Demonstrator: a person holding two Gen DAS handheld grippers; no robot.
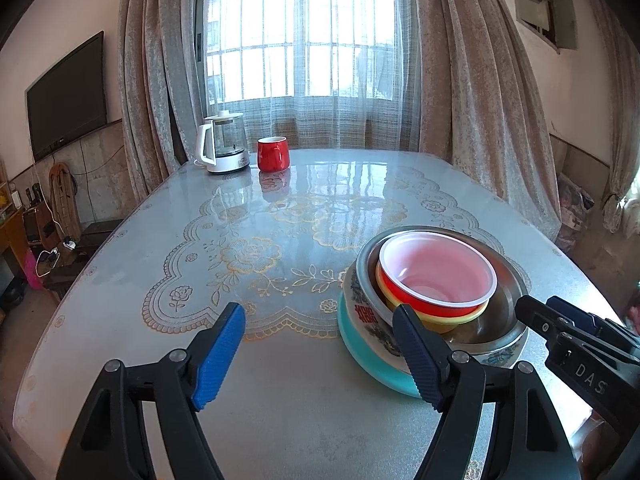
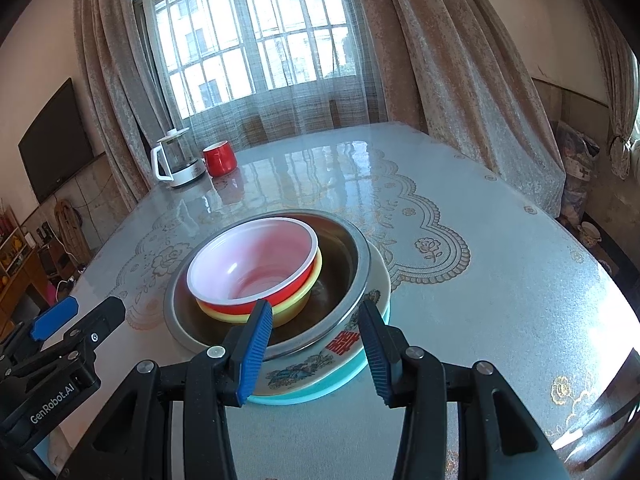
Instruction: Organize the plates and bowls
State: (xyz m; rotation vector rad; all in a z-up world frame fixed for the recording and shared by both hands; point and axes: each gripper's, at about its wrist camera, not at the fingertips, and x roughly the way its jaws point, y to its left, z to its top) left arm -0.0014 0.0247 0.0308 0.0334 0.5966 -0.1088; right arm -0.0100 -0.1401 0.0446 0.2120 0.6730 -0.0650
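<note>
left wrist view: left gripper [image 1: 320,356] jaws apart, empty; right gripper [image 2: 316,354] jaws apart beside stacked bowls [image 2: 256,264].

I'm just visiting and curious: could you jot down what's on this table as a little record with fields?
stack, top to bottom: red bowl, yellow bowl, steel basin, patterned plate, teal plate
stack place: near edge of table
far end: kettle, red mug
left gripper: open, empty
right gripper: open, empty, over the stack's near rim
</note>
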